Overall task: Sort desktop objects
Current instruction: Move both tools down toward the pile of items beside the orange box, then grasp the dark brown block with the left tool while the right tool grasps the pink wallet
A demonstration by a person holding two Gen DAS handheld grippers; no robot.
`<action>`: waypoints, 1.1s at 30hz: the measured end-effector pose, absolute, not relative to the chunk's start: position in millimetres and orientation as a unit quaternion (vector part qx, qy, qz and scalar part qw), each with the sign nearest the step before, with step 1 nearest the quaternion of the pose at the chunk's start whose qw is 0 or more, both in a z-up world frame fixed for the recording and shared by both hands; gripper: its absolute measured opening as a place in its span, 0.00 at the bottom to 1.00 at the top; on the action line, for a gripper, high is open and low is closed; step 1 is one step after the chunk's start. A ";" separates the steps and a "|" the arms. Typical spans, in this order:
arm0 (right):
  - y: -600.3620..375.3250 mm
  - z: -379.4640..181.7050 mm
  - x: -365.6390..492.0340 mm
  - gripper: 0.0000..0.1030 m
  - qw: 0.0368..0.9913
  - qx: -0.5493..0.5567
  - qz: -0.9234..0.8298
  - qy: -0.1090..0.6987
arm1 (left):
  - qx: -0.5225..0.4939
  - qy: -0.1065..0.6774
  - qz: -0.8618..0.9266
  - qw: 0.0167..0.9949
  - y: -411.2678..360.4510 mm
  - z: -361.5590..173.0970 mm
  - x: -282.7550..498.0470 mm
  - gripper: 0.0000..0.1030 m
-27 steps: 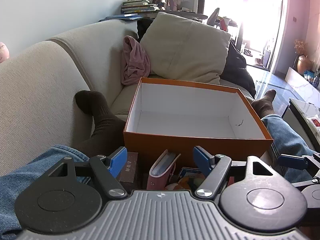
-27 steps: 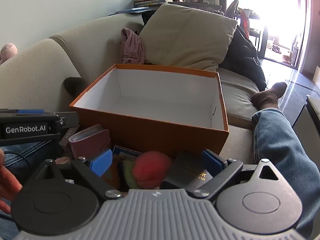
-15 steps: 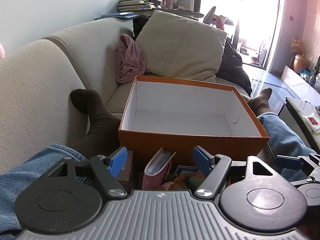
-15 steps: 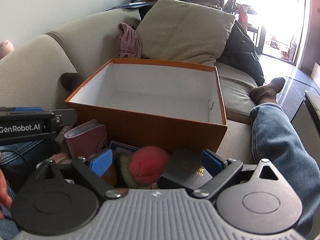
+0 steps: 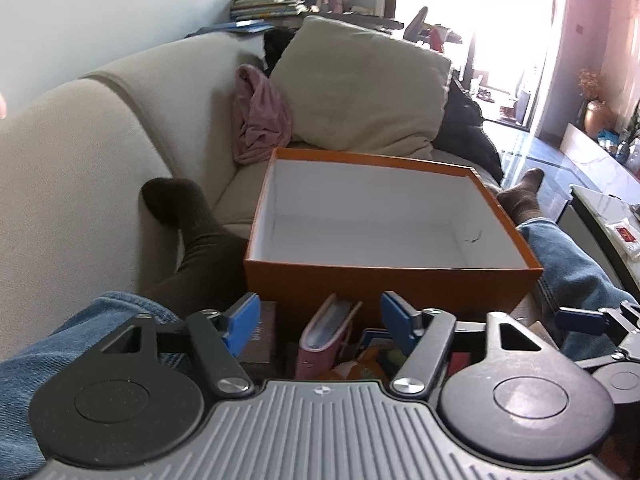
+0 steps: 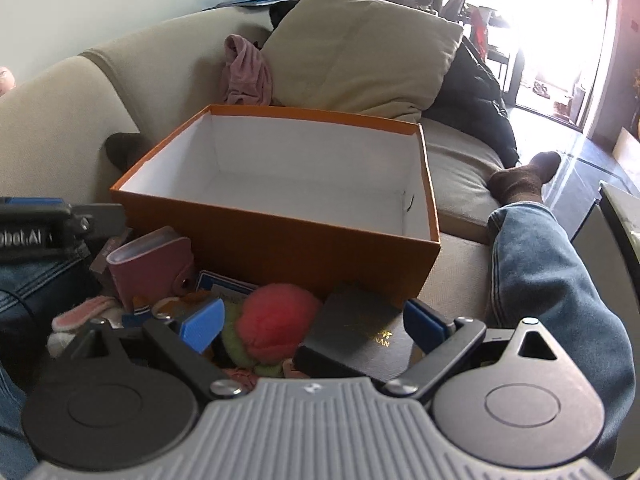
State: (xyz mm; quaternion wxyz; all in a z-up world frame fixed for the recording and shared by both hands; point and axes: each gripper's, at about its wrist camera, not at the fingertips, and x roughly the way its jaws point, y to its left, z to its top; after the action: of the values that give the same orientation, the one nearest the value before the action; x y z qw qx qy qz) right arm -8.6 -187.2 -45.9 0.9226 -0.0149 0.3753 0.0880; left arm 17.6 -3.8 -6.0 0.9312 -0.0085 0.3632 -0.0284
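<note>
Sofa [image 5: 80, 152] w/ empty orange box [image 6: 276, 236]; clutter piling in front. Both grippers, left [image 5: 320, 322] & right [image 6: 314, 322], hovering wide open, holding nothing. Right should be straddling the red pompom [image 6: 276, 326] squarely, avoiding the black box [image 6: 356, 332].

Beige sofa [image 6: 460, 168] bearing an orange box [image 6: 280, 236], a cream cushion [image 6: 360, 48] and pink cloth [image 6: 244, 72].
</note>
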 end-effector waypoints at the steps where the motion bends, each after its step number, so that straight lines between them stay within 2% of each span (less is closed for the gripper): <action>1: -188.6 -46.7 -8.0 0.93 0.921 -0.008 0.096 0.378 | -0.011 0.367 -0.026 0.930 -0.4 -5.8 18.7 0.65; 3: -188.8 -48.4 -6.3 0.88 0.916 0.000 0.108 0.387 | -0.016 0.376 -0.031 0.926 6.3 -5.7 20.3 0.60; 4: -188.3 -49.4 -5.4 0.79 0.913 0.001 0.113 0.392 | -0.020 0.380 -0.035 0.924 9.7 -5.6 20.5 0.60; 7: -184.5 -53.6 -1.1 0.64 0.904 0.008 0.131 0.407 | -0.012 0.391 -0.042 0.919 14.7 -6.3 21.7 0.60; 14: -167.6 -61.5 14.0 0.60 0.890 0.001 0.169 0.424 | 0.041 0.412 -0.063 0.908 10.1 -18.1 24.9 0.60; 16: -164.5 -62.7 21.3 0.53 0.884 0.008 0.178 0.431 | 0.052 0.414 -0.062 0.907 10.0 -20.4 27.0 0.60; 22: -146.9 -61.4 46.2 0.53 0.857 0.065 0.224 0.459 | 0.013 0.445 -0.012 0.895 34.7 -24.3 46.2 0.60; 27: -129.8 -57.6 63.9 0.60 0.848 0.111 0.236 0.462 | 0.000 0.461 -0.002 0.887 48.9 -27.1 53.1 0.59; 30: -121.3 -60.1 77.5 0.62 0.840 0.134 0.222 0.476 | 0.009 0.470 -0.008 0.883 48.1 -33.1 58.2 0.53; 33: -116.3 -68.7 89.4 0.62 0.826 0.151 0.215 0.498 | 0.013 0.477 -0.015 0.878 50.6 -40.3 64.4 0.53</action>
State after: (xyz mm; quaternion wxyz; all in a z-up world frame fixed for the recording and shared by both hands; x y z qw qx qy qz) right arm 89.4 -116.3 -68.7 0.8262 0.1512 0.4985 0.2147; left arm 64.4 50.6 -40.3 0.8785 0.0133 0.4773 -0.0154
